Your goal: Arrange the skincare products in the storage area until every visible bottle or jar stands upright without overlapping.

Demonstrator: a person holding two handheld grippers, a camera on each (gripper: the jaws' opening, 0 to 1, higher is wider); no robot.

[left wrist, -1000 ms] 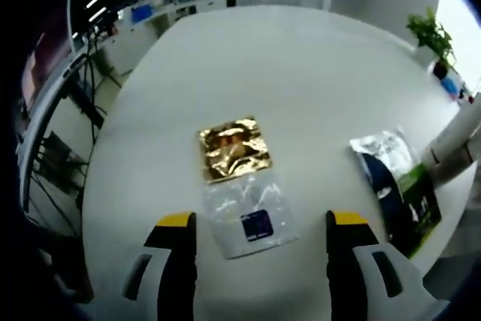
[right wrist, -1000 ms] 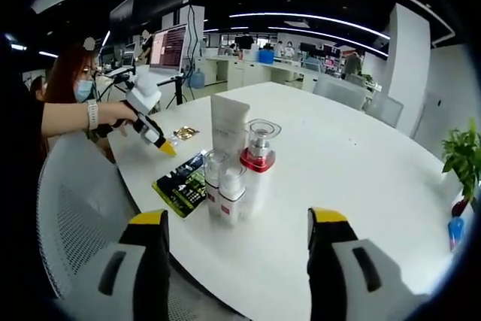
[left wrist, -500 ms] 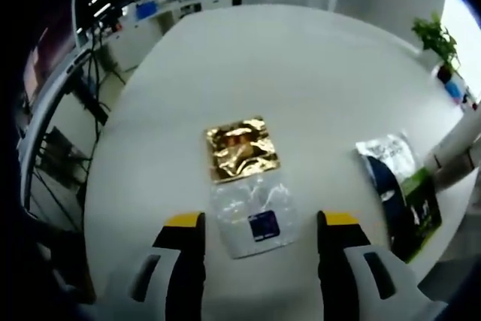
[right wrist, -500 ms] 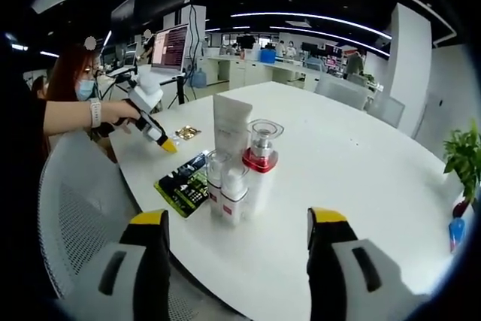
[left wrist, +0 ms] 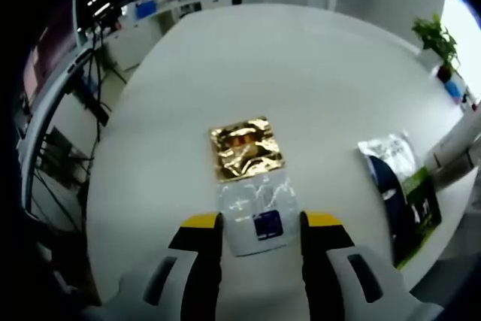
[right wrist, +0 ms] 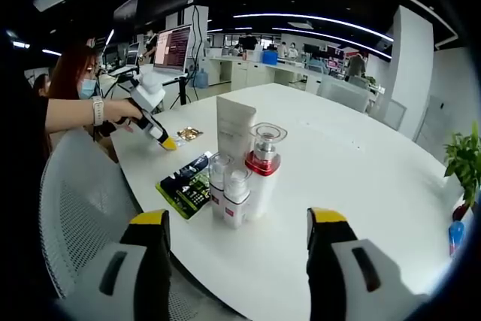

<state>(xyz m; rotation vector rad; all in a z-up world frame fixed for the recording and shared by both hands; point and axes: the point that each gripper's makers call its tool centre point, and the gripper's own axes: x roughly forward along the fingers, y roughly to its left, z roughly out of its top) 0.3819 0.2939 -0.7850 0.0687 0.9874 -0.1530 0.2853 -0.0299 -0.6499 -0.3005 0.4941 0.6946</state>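
The left gripper (left wrist: 259, 223), jaws narrowed but not clenched, straddles a clear plastic sachet with a dark blue label (left wrist: 259, 216); a crumpled gold foil sachet (left wrist: 245, 148) lies just beyond. The right gripper (right wrist: 237, 219) gapes empty before upright white bottles (right wrist: 229, 197), already grouped. The sachets seem left.

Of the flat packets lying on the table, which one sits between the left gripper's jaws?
The clear sachet with the dark blue label. It lies between the left gripper jaw tips; the gold foil packet lies beyond it, and the black-and-green packet off to the right.
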